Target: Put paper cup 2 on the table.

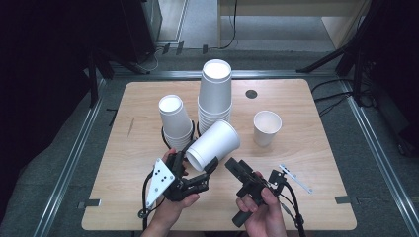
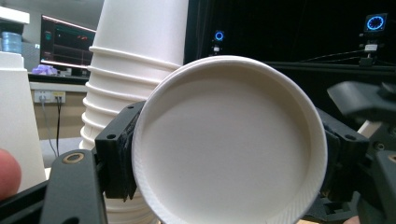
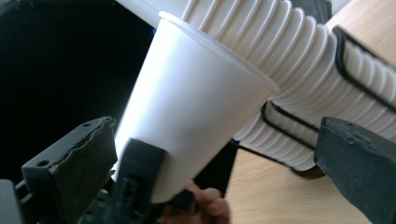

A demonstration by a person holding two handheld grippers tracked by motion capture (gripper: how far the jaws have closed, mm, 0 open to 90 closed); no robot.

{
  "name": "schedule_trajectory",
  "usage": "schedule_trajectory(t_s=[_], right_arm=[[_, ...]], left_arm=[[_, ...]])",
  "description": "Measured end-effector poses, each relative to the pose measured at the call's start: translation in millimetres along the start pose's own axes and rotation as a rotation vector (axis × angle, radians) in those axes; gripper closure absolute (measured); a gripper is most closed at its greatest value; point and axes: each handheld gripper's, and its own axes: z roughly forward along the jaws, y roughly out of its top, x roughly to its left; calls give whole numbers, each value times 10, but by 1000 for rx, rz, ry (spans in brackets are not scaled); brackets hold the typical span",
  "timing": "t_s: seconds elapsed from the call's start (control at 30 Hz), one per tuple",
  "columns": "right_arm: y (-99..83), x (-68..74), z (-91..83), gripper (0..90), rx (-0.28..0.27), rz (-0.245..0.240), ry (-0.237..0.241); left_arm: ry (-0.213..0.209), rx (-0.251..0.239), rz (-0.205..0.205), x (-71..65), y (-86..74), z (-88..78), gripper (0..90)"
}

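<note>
White unprinted paper cup point(image 1: 213, 145), clamped in left gripper point(image 1: 196, 165) jaws

Even overhead light falls on the wooden table point(image 1: 148, 207) in the high view, leaving soft, short shadows, while the room beyond its edges sinks into near black. The left gripper view is dim and soft, with the held cup point(image 2: 229, 140) slightly blurred up close. The right gripper view is brighter, the cup stacks point(image 3: 299, 60) nearly washed out and the near jaws out of focus.
</note>
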Motion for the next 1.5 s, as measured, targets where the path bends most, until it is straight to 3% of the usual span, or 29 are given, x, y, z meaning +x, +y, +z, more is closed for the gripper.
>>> schedule_trajectory(t_s=[0.03, 0.1, 0.2, 0.33, 0.4, 0.57, 1.1, 1.5], right_arm=[[0, 0, 0, 0, 0, 0, 0], [3, 12, 39, 0, 8, 66, 8], [-2, 33, 75, 0, 14, 127, 12], [-9, 50, 98, 0, 4, 169, 7], [-18, 83, 100, 0, -11, 222, 5], [-25, 116, 98, 0, -30, 269, 15], [27, 55, 224, 0, -39, 375, 13], [55, 2, 315, 9, -61, 399, -2]], left_arm=[[1, 1, 1, -4, -8, 4, 239], [2, 3, 5, -12, -22, 10, 239], [-2, 5, 10, -31, -41, 17, 239], [-11, 7, 16, -50, -52, 20, 239], [-20, 5, 15, -70, -62, 29, 239], [-28, 6, 20, -95, -75, 34, 239], [-49, 14, 29, -162, -110, 55, 239], [-61, 19, 38, -202, -124, 60, 239]])
